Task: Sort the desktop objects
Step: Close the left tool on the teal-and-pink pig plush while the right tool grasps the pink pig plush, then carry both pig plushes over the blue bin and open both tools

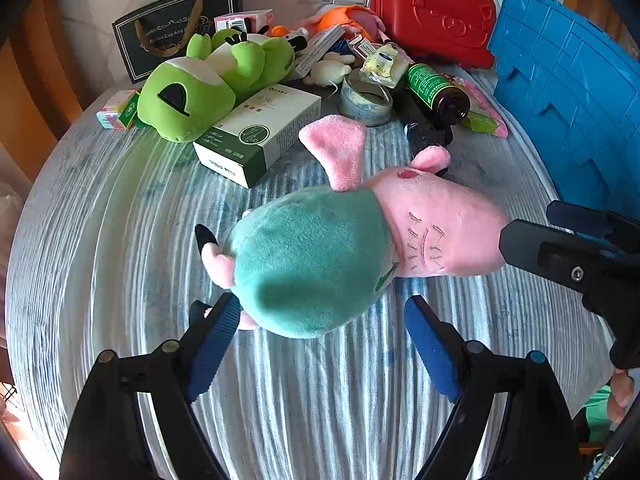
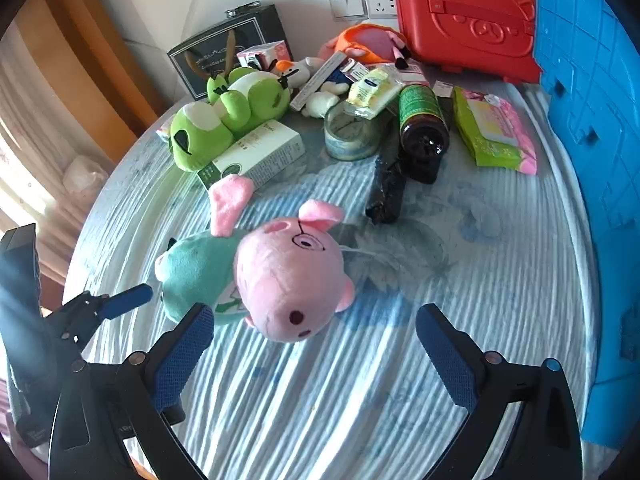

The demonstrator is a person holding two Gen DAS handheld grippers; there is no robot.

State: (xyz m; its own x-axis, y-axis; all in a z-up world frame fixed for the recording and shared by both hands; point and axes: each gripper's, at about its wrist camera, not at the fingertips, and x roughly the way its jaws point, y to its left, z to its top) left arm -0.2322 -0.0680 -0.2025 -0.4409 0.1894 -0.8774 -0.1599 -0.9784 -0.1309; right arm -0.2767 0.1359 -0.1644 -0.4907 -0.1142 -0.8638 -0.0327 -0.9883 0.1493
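Observation:
A pink pig plush (image 1: 432,220) in a teal shirt lies on its side on the striped tablecloth (image 1: 120,240). My left gripper (image 1: 320,322) stands open at the teal rear end, one blue pad on each side of it, and I see no squeeze. In the right wrist view the pig's head (image 2: 288,280) lies just past my right gripper (image 2: 316,344), which is open wide with nothing pressed between its pads. One left finger (image 2: 128,300) reaches in beside the teal body. In the left wrist view the right gripper (image 1: 532,224) sits at the pig's snout.
Behind the pig lie a green frog plush (image 2: 224,120), a white-green box (image 2: 260,156), a tape roll (image 2: 350,136), a dark bottle (image 2: 422,124), a black packet (image 2: 386,196) and a wipes pack (image 2: 496,132). A red case (image 2: 468,20) and a blue crate (image 2: 592,100) stand at the right.

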